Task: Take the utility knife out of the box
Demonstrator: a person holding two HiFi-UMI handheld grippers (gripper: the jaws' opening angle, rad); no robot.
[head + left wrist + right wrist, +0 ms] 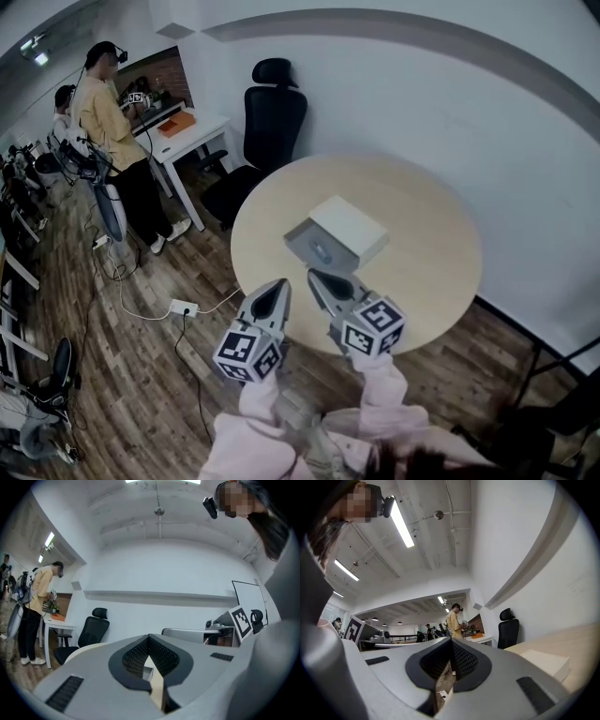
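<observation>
Short of the half-open white cardboard box, the left gripper and right gripper are closed and empty; nothing taken out yet.

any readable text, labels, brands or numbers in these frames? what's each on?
No readable text in any view.
Left gripper and right gripper: only black-and-white square patterns, no letters or digits.
Box: plain white lid, no print visible.

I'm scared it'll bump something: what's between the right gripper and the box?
Nothing. In the head view the right gripper almost meets the box, nothing between.
</observation>
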